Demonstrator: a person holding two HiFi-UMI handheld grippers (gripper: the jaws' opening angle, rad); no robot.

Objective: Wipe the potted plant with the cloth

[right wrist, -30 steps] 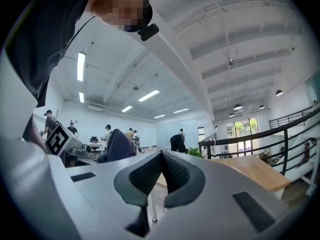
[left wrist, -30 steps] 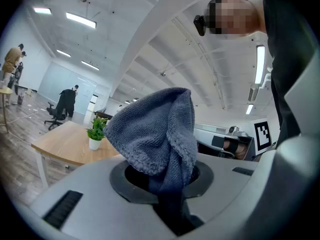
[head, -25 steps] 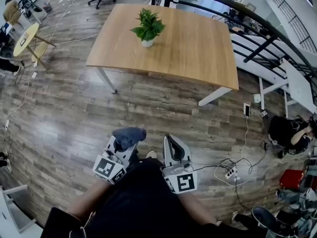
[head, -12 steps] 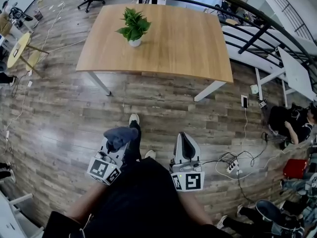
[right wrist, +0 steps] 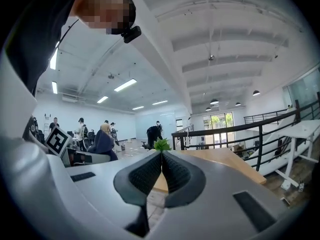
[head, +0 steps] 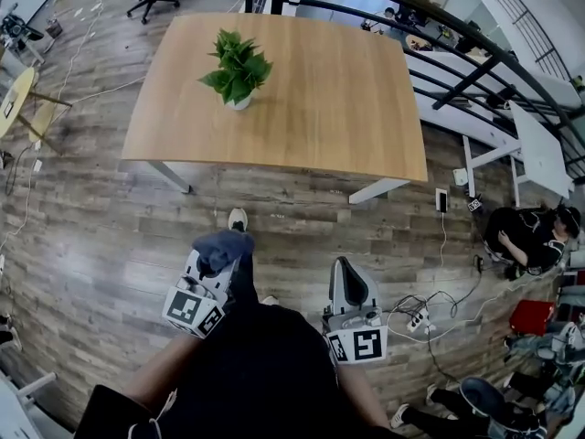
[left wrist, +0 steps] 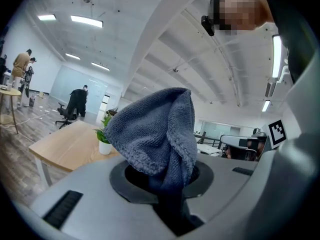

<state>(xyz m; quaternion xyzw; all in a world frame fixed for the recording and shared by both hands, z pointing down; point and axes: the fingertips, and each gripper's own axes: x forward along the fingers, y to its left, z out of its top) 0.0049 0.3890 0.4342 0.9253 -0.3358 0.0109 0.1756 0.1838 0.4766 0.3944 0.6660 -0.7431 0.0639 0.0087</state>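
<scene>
Holding a bushy green plant [head: 236, 67]: small white pot [head: 239, 102], upright on the left part of the light wooden table [head: 347, 108], set in from the edges. Leaves broad and glossy, spreading wider than the pot's rim. Soil too small to make out.

Clamped in the left gripper [left wrist: 166, 184]: blue-grey cloth [left wrist: 155, 129]. Looped terry texture, bunched into a loose hood above the jaws, with the tail pinched down in the slot between them. Shows in the head view as a dark blue wad at that gripper's tip, over the plank floor [head: 110, 218], well apart from table and plant.

Right gripper [right wrist: 161, 156]: ribbed pads pressed together, nothing between them. Points toward the table, with the plant's top leaves peeking just above the pad tips in the right gripper view.

Both grippers held low in front of the person, on the floor side of the table's near edge.
</scene>
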